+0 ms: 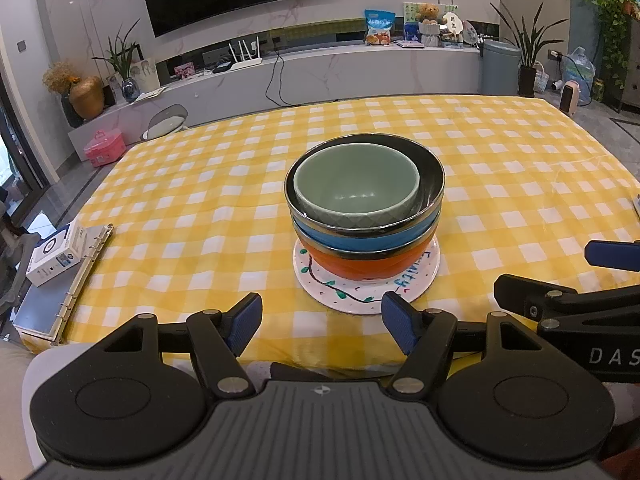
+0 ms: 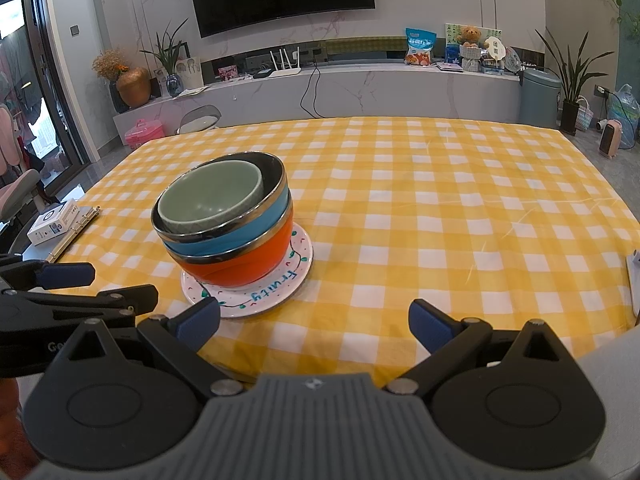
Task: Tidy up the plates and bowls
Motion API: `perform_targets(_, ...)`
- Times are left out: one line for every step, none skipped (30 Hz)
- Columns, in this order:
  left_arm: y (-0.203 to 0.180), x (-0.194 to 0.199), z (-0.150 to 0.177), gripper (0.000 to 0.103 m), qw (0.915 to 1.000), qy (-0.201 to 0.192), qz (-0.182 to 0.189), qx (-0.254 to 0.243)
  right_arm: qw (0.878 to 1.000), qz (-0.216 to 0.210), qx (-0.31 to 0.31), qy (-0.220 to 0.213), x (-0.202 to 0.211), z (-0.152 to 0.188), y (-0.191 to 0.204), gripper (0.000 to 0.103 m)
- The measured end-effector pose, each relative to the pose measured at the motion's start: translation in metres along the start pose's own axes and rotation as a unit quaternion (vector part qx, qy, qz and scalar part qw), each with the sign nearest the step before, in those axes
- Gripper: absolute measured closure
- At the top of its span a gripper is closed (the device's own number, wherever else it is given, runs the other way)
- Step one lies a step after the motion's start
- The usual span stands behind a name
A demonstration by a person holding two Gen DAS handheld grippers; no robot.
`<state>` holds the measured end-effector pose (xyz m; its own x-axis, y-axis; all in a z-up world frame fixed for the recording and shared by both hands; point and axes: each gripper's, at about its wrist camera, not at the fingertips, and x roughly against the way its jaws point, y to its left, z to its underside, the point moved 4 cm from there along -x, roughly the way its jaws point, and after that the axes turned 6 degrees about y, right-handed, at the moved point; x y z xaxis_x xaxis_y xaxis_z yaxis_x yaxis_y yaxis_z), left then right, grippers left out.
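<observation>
Both claws, left claw (image 1: 322,322) and right claw (image 2: 314,326), gape empty; the nested bowls (image 1: 364,208) look heavy, slippery, probably breakable, so grip the plate (image 1: 340,292) rim.

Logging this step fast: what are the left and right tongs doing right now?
Left tongs: open, holding nothing, short of the bowl stack.
Right tongs: open, holding nothing, above the yellow checked tablecloth.

Table (image 1: 500,168) under yellow checked cloth.
We see a white plate (image 1: 348,298) at centre; a binder (image 1: 56,304) and white box (image 1: 56,256) at 9 o'clock.
</observation>
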<state>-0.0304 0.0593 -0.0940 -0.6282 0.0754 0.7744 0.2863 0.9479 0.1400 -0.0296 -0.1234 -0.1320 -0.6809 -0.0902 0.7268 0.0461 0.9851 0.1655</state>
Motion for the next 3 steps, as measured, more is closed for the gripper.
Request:
perform_targets(0.0002, 0.0009, -0.0010, 0.023, 1.0000, -0.001, 0.002, 0.000, 1.000, 0.000, 0.000, 0.000, 0.0000, 0.0000, 0.0000, 0.004)
perform_targets(0.0004, 0.0014, -0.0013, 0.023, 1.0000, -0.002, 0.003, 0.000, 1.000, 0.000, 0.000, 0.000, 0.0001, -0.0001, 0.0000, 0.004)
perform_targets(0.0006, 0.0017, -0.0016, 0.023, 1.0000, -0.003, 0.003, 0.001, 1.000, 0.000, 0.000, 0.000, 0.0001, 0.0000, -0.0001, 0.004)
